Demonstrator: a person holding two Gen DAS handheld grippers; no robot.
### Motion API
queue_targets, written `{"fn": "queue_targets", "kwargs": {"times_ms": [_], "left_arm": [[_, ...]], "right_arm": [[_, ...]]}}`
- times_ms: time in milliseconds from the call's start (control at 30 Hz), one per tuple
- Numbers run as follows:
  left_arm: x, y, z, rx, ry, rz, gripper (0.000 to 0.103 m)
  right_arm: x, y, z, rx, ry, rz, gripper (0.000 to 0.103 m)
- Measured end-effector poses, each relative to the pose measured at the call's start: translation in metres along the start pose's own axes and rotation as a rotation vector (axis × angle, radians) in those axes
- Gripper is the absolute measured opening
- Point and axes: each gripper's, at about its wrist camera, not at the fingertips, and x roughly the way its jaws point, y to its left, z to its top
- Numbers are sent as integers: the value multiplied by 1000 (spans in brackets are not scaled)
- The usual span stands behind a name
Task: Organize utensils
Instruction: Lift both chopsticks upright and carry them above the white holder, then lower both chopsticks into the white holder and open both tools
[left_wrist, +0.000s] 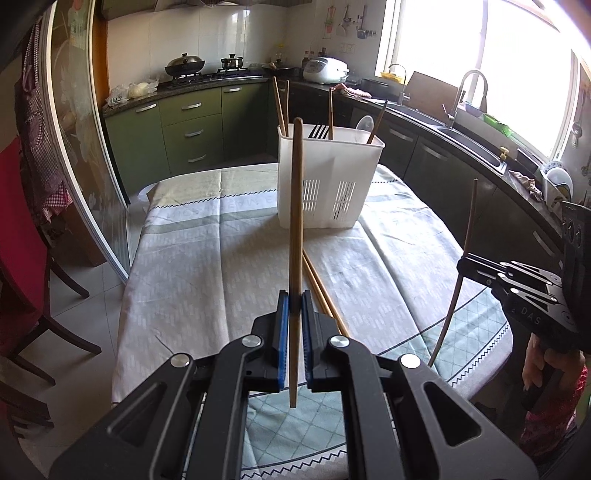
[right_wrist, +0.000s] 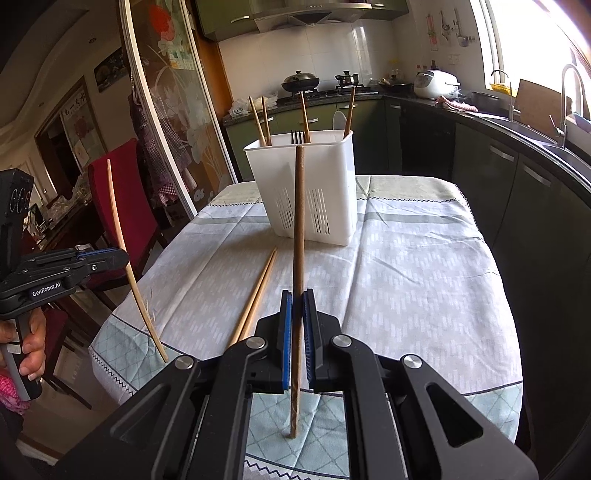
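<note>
Chopstick (left_wrist: 295, 229) pinched in left claw (left_wrist: 294, 314), another (right_wrist: 298, 258) in right claw (right_wrist: 297, 314)

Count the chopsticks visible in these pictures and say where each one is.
8: four standing in the white holder, two lying on the tablecloth, one in the left gripper, one in the right gripper. More may be hidden inside the holder.

Clothed table (right_wrist: 424, 277) bears caddy (right_wrist: 332, 206), two chopsticks (right_wrist: 258, 288)

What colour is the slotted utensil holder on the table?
White; the utensil holder shows best in the right wrist view.
</note>
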Motion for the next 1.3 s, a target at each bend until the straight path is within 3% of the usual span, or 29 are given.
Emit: {"fn": "queue_targets", "kwargs": {"times_ms": [200,467,667,833,967,1300], "left_arm": [[-15,-4,29,-2,-68,-21,7],[-28,-13,109,9,-247,-51,7],[-20,-19,174,-1,-364,-73,7],[0,-24,210,-11,-437,-69,7],[33,-28,220,-7,-429,-31,7],[94,-21,198,30,-282,41,7]], "right_arm": [[-9,3,32,0,-76,14,7],[-21,9,119,-9,-255,2,7],[-14,9,182,1,-366,-25,7],[5,2,218,10,-418,-57,7],[33,-7,225,17,-383,-80,7],[92,-20,197,2,-232,-97,7]]}}
